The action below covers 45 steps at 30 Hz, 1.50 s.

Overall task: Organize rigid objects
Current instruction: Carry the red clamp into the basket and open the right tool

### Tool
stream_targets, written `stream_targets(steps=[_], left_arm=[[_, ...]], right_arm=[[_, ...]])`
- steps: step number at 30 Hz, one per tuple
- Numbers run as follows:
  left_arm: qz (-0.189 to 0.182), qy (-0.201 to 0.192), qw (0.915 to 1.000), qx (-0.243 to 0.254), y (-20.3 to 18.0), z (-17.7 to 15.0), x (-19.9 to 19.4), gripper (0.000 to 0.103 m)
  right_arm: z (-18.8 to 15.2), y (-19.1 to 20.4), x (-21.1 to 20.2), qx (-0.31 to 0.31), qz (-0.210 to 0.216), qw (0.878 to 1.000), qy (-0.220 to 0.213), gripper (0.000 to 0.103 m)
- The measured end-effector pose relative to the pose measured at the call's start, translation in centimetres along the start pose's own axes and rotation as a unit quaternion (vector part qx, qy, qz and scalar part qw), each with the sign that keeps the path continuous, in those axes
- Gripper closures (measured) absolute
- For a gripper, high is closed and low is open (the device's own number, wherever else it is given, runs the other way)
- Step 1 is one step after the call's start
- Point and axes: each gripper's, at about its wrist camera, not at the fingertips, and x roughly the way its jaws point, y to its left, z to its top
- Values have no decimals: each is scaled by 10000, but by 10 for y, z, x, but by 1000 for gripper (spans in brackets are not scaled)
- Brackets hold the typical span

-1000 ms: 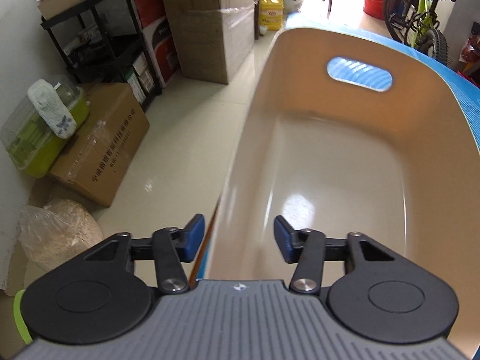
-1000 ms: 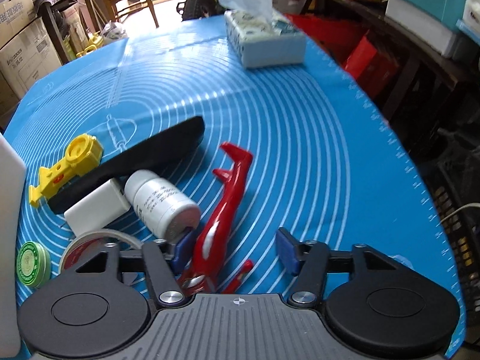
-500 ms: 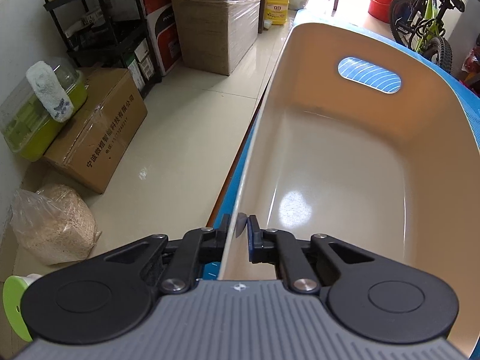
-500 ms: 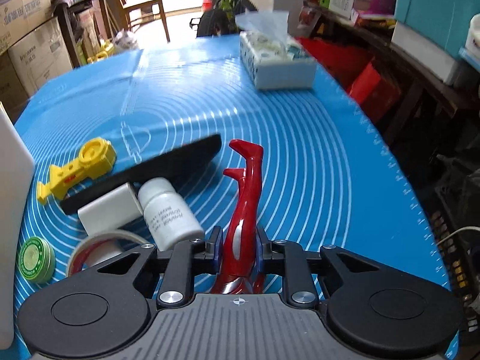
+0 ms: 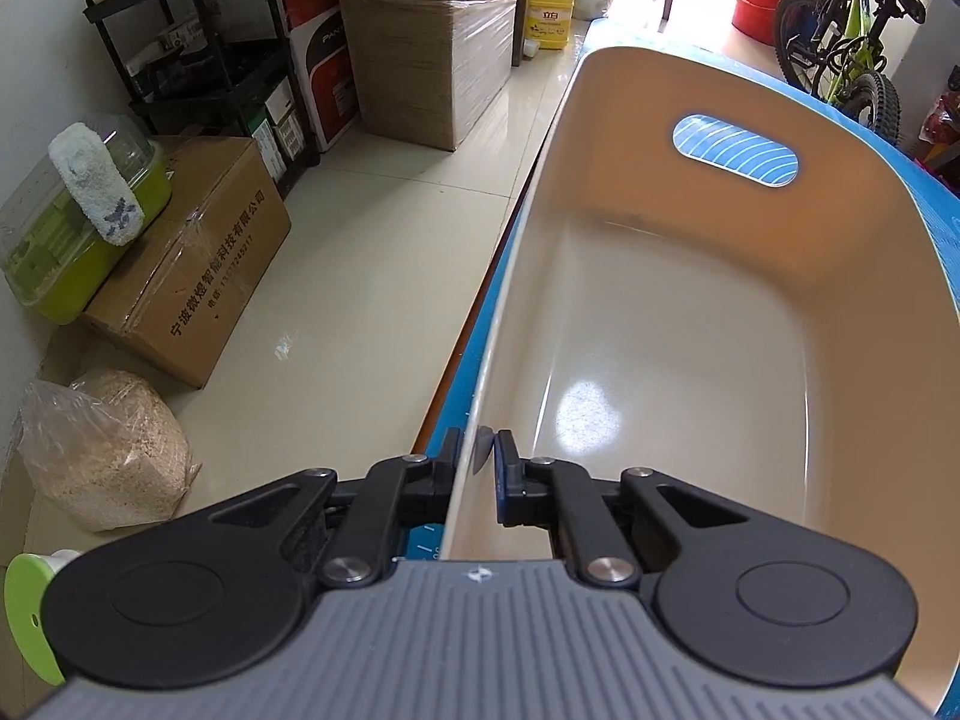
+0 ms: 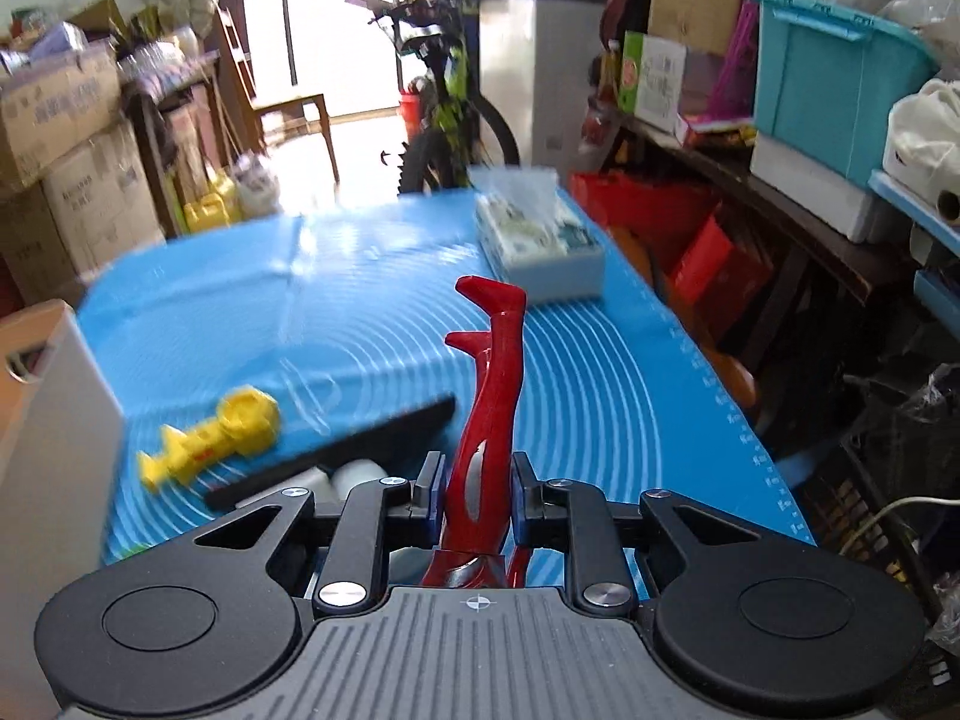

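Red figure (image 6: 489,414) between right gripper (image 6: 475,495) pads.

In the right wrist view we see the yellow toy (image 6: 210,441) and the tissue box (image 6: 540,246) only as blurs. The right gripper (image 6: 477,495) hides the lower end of the red figure (image 6: 489,414), most of the white bottle (image 6: 360,471) and the near end of the black bar (image 6: 336,456). In the left wrist view we lose the basin (image 5: 690,354) past the right edge.

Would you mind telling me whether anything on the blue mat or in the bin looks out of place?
Nothing stands out. The beige bin sits upright and empty on the blue mat, and the yellow toy lies there undamaged, though blurred.
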Motion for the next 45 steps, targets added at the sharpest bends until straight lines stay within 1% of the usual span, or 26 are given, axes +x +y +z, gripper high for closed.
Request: stream_targets(steps=[4, 7, 13, 16, 19, 26, 29, 33, 37, 42, 45], left_arm=[[7, 2, 10000, 4, 0, 0, 0, 91], [9, 2, 10000, 2, 0, 0, 0, 91], [35, -2, 10000, 23, -1, 0, 0, 91], [36, -1, 10000, 31, -1, 0, 0, 91], [37, -2, 10000, 31, -1, 0, 0, 91], [51, -1, 10000, 57, -2, 0, 0, 91], [56, -2, 10000, 69, -2, 0, 0, 91], [58, 0, 10000, 69, -2, 0, 0, 91], [57, -1, 10000, 72, -2, 0, 0, 91], [64, -3, 9999, 89, -2, 0, -1, 91], [69, -8, 9999, 104, -3, 1, -1, 91]], right_arm=[[13, 16, -24, -68, 311, 9989, -333, 72], [23, 29, -40, -89, 625, 9964, -559, 72], [45, 63, -58, -175, 1312, 9880, -792, 72], [52, 87, -59, -248, 1589, 9835, -830, 72], [53, 112, -58, -274, 1862, 9792, -762, 72], [38, 163, -55, -458, 2345, 9694, -562, 72], [30, 183, -48, -645, 2472, 9659, -417, 72], [18, 207, -30, -873, 2579, 9622, -38, 72], [3, 230, -12, -1255, 2499, 9595, 353, 72], [-13, 249, 7, -1676, 2281, 9554, 846, 72], [-17, 257, 5, -2030, 2079, 9535, 802, 72]])
